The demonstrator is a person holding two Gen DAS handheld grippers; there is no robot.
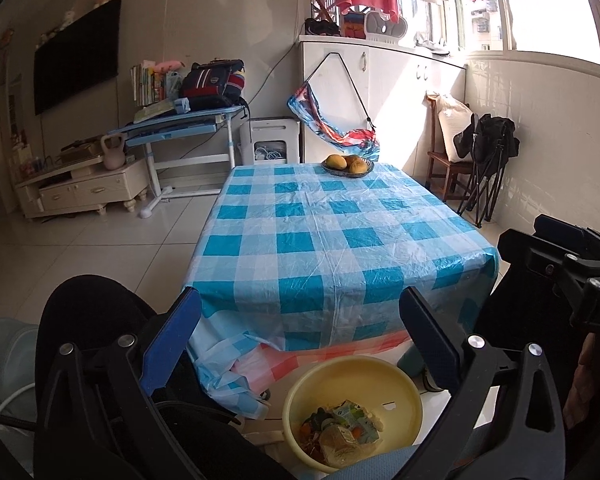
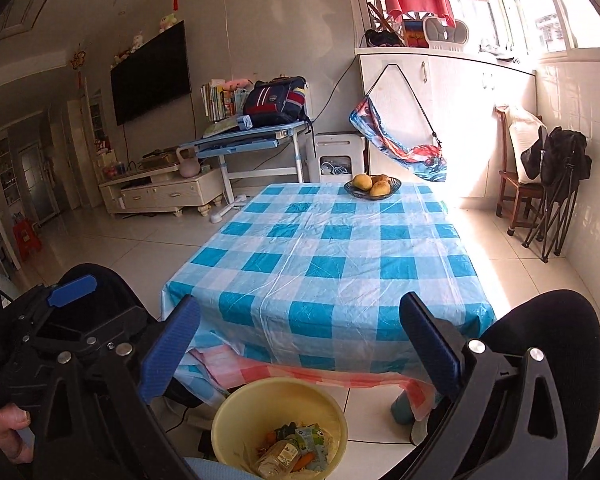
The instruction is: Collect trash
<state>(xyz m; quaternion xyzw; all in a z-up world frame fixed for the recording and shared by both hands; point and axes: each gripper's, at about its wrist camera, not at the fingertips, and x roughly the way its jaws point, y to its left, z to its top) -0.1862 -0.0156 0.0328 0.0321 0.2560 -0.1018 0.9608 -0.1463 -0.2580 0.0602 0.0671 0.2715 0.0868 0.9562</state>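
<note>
A yellow bin (image 1: 396, 390) (image 2: 256, 400) stands on the floor at the near end of the table. It holds trash (image 1: 342, 430) (image 2: 294, 446): a clear plastic bottle, a small carton and scraps. My left gripper (image 1: 300, 322) is open above the bin with nothing between its blue pads. My right gripper (image 2: 300, 322) is open too, empty, higher than the bin. The right gripper's body shows at the right edge of the left wrist view, and the left gripper's body at the left edge of the right wrist view. The table (image 1: 332, 240) (image 2: 328, 256) wears a blue checked plastic cloth.
A dark dish of fruit (image 1: 348, 165) (image 2: 373, 189) sits at the table's far end. Black chair backs (image 1: 88, 312) (image 2: 556, 332) flank the near end. A blue desk with a backpack (image 1: 212, 88), a TV stand, a white cabinet and a folded black chair (image 2: 560, 184) line the walls.
</note>
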